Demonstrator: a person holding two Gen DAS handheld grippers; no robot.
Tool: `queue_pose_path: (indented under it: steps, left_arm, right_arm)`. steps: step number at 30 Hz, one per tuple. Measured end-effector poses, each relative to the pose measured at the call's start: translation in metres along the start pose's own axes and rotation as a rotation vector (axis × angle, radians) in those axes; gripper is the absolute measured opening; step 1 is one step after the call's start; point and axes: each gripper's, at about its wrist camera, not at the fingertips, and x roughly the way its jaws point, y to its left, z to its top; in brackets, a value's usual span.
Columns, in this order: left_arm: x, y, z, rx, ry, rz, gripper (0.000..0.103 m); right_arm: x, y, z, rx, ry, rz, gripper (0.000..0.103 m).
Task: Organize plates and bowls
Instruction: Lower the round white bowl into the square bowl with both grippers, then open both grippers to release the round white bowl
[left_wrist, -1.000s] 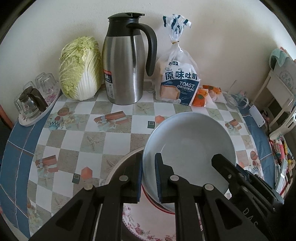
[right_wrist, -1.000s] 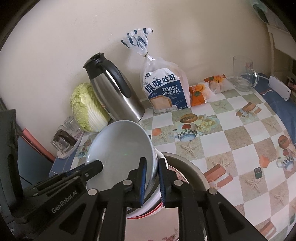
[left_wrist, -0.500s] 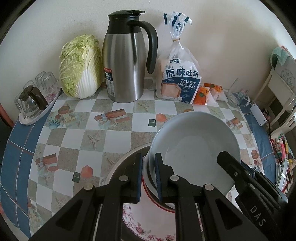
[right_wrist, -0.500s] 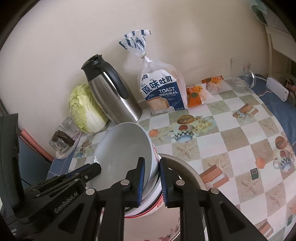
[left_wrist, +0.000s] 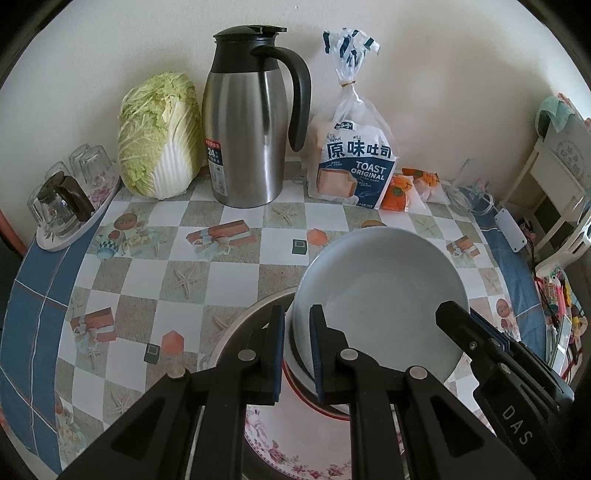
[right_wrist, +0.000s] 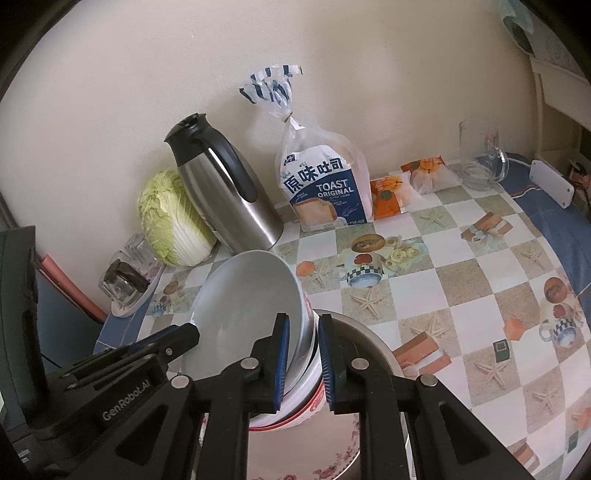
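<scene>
While both the left gripper (left_wrist: 297, 349) and right gripper (right_wrist: 303, 363) pinch opposite rims of the grey bowl (left_wrist: 380, 295), it sits tilted in the red-rimmed bowl (right_wrist: 295, 406) on the floral plate (left_wrist: 295, 443); nesting appears nearly done, release remaining.

Both claws are matte black plastic: the left claw (left_wrist: 297, 349) and right claw (right_wrist: 303, 360) carry blue pads, silver rivets; white "DAS" and "GenRobot.AI" lettering at the lower frame edges.

Cabbage (left_wrist: 159, 136) left of flask (left_wrist: 245, 122), bread (left_wrist: 354, 162) right.
</scene>
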Motion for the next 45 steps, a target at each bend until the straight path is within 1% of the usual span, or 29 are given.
queue_pose_path:
  steps: [8, 9, 10, 11, 12, 13, 14, 16, 17, 18, 19, 21, 23, 25, 26, 27, 28, 32, 33, 34, 35, 37, 39, 42, 45]
  left_arm:
    - [-0.013, 0.002, 0.003, -0.005, -0.024, -0.001, 0.013]
    - [-0.015, 0.002, 0.003, -0.009, -0.029, -0.001, 0.015]
    - [-0.019, 0.004, 0.004, -0.017, -0.035, 0.002, 0.018]
    - [-0.022, 0.006, 0.004, -0.025, -0.040, 0.006, 0.029]
    - [-0.024, 0.008, 0.003, -0.034, -0.044, 0.012, 0.040]
    - [-0.027, 0.011, 0.003, -0.044, -0.049, 0.018, 0.043]
    - [-0.029, 0.014, 0.003, -0.056, -0.050, 0.026, 0.044]
    - [-0.033, 0.019, 0.001, -0.076, -0.049, 0.042, 0.045]
    - [-0.034, 0.021, 0.001, -0.082, -0.050, 0.048, 0.049]
    - [-0.036, 0.023, 0.000, -0.086, -0.051, 0.056, 0.057]
    - [-0.038, 0.025, -0.002, -0.091, -0.052, 0.064, 0.060]
    - [-0.041, 0.029, -0.005, -0.100, -0.052, 0.075, 0.067]
    - [-0.045, 0.032, -0.008, -0.107, -0.049, 0.083, 0.072]
    - [-0.049, 0.036, -0.011, -0.109, -0.048, 0.094, 0.075]
    - [-0.051, 0.038, -0.013, -0.112, -0.049, 0.100, 0.084]
    - [-0.053, 0.040, -0.015, -0.115, -0.050, 0.104, 0.091]
    - [-0.055, 0.042, -0.017, -0.119, -0.053, 0.107, 0.091]
    - [-0.065, 0.054, -0.028, -0.145, -0.063, 0.110, 0.092]
    - [-0.067, 0.056, -0.032, -0.149, -0.064, 0.114, 0.093]
    - [-0.068, 0.057, -0.036, -0.152, -0.062, 0.123, 0.093]
    - [-0.068, 0.058, -0.040, -0.152, -0.060, 0.137, 0.093]
    - [-0.068, 0.059, -0.050, -0.146, -0.058, 0.152, 0.093]
    - [-0.067, 0.057, -0.061, -0.143, -0.050, 0.150, 0.093]
    - [-0.065, 0.054, -0.074, -0.134, -0.032, 0.152, 0.093]
    - [-0.069, 0.051, -0.086, -0.131, -0.042, 0.161, 0.093]
  right_arm:
    - [-0.005, 0.001, 0.002, -0.008, 0.000, 0.002, 0.019]
    - [-0.006, 0.001, 0.002, -0.009, -0.001, -0.001, 0.019]
    - [-0.008, 0.002, 0.003, -0.013, 0.000, -0.005, 0.019]
    - [-0.009, 0.002, 0.003, -0.016, 0.000, -0.009, 0.019]
    - [-0.011, 0.003, 0.003, -0.020, -0.001, -0.014, 0.021]
    - [-0.013, 0.003, 0.003, -0.024, -0.003, -0.019, 0.029]
    - [-0.017, 0.004, 0.004, -0.030, -0.006, -0.025, 0.032]
    - [-0.022, 0.004, 0.004, -0.041, -0.009, -0.042, 0.033]
    - [-0.024, 0.004, 0.004, -0.047, -0.006, -0.052, 0.033]
    - [-0.027, 0.004, 0.004, -0.050, -0.005, -0.059, 0.038]
    - [-0.028, 0.003, 0.004, -0.050, -0.004, -0.064, 0.047]
    - [-0.032, 0.002, 0.003, -0.047, 0.002, -0.079, 0.057]
    - [-0.034, 0.001, 0.002, -0.048, 0.006, -0.084, 0.060]
    - [-0.036, 0.001, -0.002, -0.053, 0.014, -0.089, 0.069]
    - [-0.037, 0.001, -0.003, -0.054, 0.016, -0.093, 0.071]
    - [-0.038, 0.001, -0.005, -0.056, 0.017, -0.096, 0.075]
    - [-0.040, 0.002, -0.008, -0.059, 0.016, -0.097, 0.079]
    - [-0.048, 0.002, -0.015, -0.077, 0.009, -0.115, 0.090]
    - [-0.051, 0.001, -0.017, -0.079, 0.006, -0.119, 0.095]
    - [-0.054, 0.001, -0.018, -0.081, 0.002, -0.121, 0.100]
    - [-0.057, 0.001, -0.020, -0.083, -0.003, -0.124, 0.102]
    - [-0.062, 0.001, -0.024, -0.088, -0.011, -0.131, 0.103]
    - [-0.066, 0.001, -0.030, -0.092, -0.013, -0.134, 0.103]
    - [-0.070, 0.000, -0.041, -0.099, -0.001, -0.136, 0.103]
    - [-0.072, 0.000, -0.054, -0.115, 0.021, -0.154, 0.103]
